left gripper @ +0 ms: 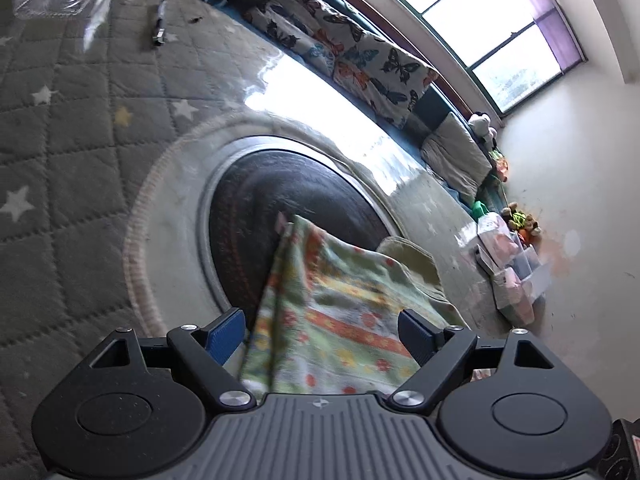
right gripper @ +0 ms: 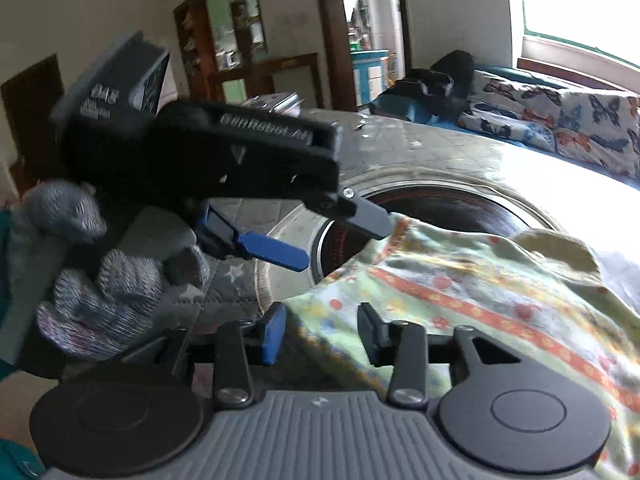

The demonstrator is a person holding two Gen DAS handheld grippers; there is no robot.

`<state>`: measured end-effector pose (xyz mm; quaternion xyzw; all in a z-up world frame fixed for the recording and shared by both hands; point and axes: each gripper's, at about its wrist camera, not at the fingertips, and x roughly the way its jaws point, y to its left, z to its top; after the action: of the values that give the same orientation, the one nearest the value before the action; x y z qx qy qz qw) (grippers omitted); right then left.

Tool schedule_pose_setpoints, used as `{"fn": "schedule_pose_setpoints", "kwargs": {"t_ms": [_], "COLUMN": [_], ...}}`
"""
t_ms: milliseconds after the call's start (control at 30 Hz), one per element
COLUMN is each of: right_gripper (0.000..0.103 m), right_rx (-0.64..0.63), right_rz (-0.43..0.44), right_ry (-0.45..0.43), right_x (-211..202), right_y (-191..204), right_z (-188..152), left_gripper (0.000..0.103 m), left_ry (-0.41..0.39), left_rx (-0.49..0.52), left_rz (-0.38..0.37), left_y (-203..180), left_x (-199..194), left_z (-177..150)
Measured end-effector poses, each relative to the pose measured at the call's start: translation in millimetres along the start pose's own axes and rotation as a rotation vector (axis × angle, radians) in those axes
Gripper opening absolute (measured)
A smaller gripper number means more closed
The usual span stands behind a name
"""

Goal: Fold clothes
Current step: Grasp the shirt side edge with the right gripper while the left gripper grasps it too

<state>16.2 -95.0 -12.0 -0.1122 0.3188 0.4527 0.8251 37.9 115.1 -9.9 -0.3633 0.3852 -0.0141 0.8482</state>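
Observation:
A green floral cloth (left gripper: 340,320) with orange bands lies bunched on the table, partly over a round black disc (left gripper: 280,184). In the left wrist view my left gripper (left gripper: 320,336) is open, and the cloth lies between its fingers, draped toward the camera. The right wrist view shows the same cloth (right gripper: 480,300), with its near edge running between the parted fingers of my open right gripper (right gripper: 322,334). The left gripper (right gripper: 344,246) shows there too, open, held by a gloved hand (right gripper: 100,292). Its upper finger touches the cloth's far corner.
The glass-topped table (left gripper: 80,160) covers a grey quilted mat with stars. A pen (left gripper: 159,24) and a clear plastic tray (left gripper: 48,0) lie at its far side. A bench with butterfly cushions (left gripper: 360,56) runs along the window. Plastic boxes (left gripper: 512,272) sit near the wall.

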Motion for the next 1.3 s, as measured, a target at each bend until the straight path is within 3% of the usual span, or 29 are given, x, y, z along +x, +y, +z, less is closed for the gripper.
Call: {"fn": "schedule_pose_setpoints", "kwargs": {"t_ms": [233,267,333,400,733,833,900,1000,1133,1200,1300], "right_gripper": [0.039,0.036,0.018,0.012,0.009,0.009,0.010,0.018,0.044,0.044,0.053], "right_rx": [-0.102,-0.098,-0.086,-0.064,0.049,0.042,0.039,0.068,0.121,0.154,0.217], "right_rz": [-0.026,-0.033,-0.046,-0.049,0.008,0.024,0.030,0.032,-0.006,-0.046,-0.123], "right_ry": [0.056,0.055,0.050,0.036,-0.076,-0.078,-0.074,-0.075,-0.094,-0.097,-0.104], "right_x": [29.7,30.2,30.2,26.3,-22.9,-31.3,-32.9,-35.6,-47.1,-54.2,-65.2], "right_y": [19.7,19.1,17.3,14.3,-0.1,0.1,-0.4,-7.1,-25.5,-39.7,-64.2], "right_z": [0.7,1.1,1.7,3.4,8.7,3.0,0.0,-2.9,-10.3,-15.3,-26.4], "left_gripper": [0.090,0.091,0.092,0.093,0.092,0.071,0.043,0.024,0.023,0.023,0.024], "left_ry": [0.007,0.008,0.009,0.011,0.065,0.089,0.106,0.115,0.111,0.107,0.109], "left_rx": [-0.032,-0.033,-0.035,-0.039,-0.066,-0.057,-0.055,-0.051,-0.034,-0.017,-0.004], "left_rz": [0.003,-0.001,-0.007,-0.013,-0.075,-0.101,-0.111,-0.096,-0.081,-0.066,-0.048], "left_y": [11.7,12.2,12.5,12.4,-1.7,-6.5,-7.4,-6.4,-5.2,-6.4,-6.9], "left_x": [-1.4,-1.7,-1.6,-1.1,18.3,26.6,31.2,33.6,31.9,31.4,32.5], "left_z": [-1.8,-2.0,-2.3,-2.3,-0.6,-3.2,-5.4,-7.3,-7.9,-9.1,-11.4]}}
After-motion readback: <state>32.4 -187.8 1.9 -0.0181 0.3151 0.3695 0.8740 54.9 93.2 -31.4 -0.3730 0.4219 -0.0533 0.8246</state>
